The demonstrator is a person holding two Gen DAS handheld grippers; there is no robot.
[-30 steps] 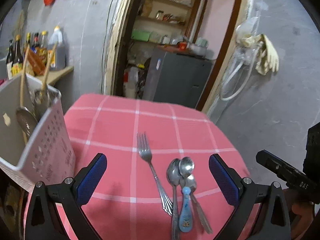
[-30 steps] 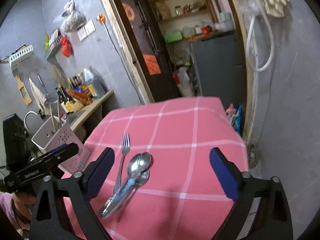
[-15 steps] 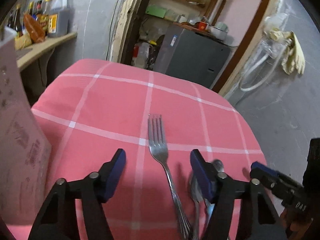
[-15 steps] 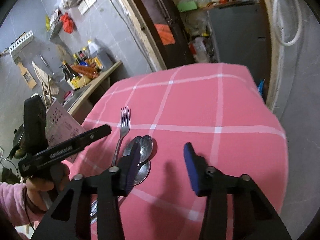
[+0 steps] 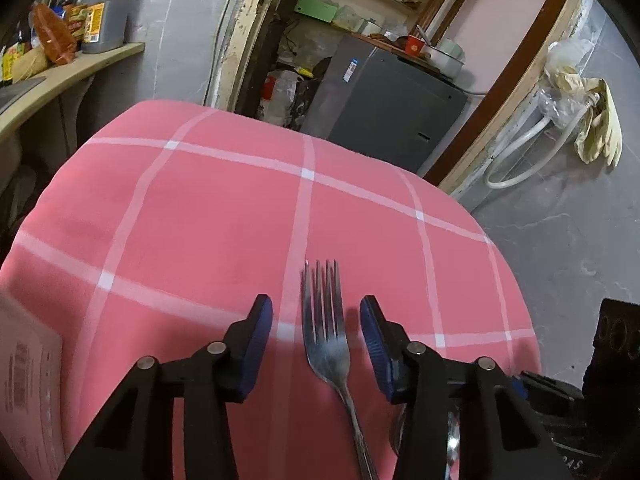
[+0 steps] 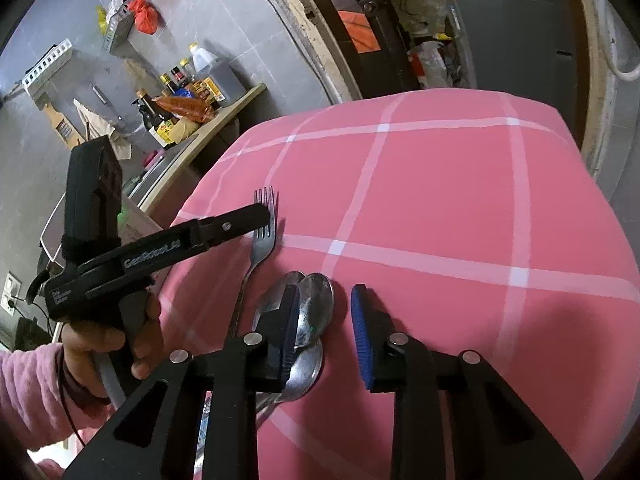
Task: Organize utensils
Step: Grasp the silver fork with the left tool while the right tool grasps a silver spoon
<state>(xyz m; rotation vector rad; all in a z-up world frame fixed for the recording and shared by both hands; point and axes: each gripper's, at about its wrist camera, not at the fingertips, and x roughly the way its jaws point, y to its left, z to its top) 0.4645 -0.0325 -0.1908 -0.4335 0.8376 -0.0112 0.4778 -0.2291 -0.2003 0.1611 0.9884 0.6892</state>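
A steel fork (image 5: pixel 326 336) lies on the pink checked tablecloth (image 5: pixel 224 208), tines pointing away. My left gripper (image 5: pixel 316 340) is open, low over the cloth, with the fork's head between its blue pads without touching it. In the right wrist view the fork (image 6: pixel 262 236) lies left of several overlapping spoons (image 6: pixel 316 300). My right gripper (image 6: pixel 325 334) is open, its left pad over the spoon bowls and its right pad over bare cloth. The left gripper's body (image 6: pixel 160 252) shows there, held by a hand in a pink sleeve.
The white perforated utensil basket (image 5: pixel 28 380) stands at the table's left edge. A counter with bottles (image 6: pixel 188 100) lies beyond it. A grey cabinet (image 5: pixel 384 108) and a doorway are behind the table. The cloth falls away at the right edge (image 5: pixel 516 300).
Both grippers have moved down and forward to the cloth and have narrowed. The left one now straddles the fork's head; the right one has come over the spoons.
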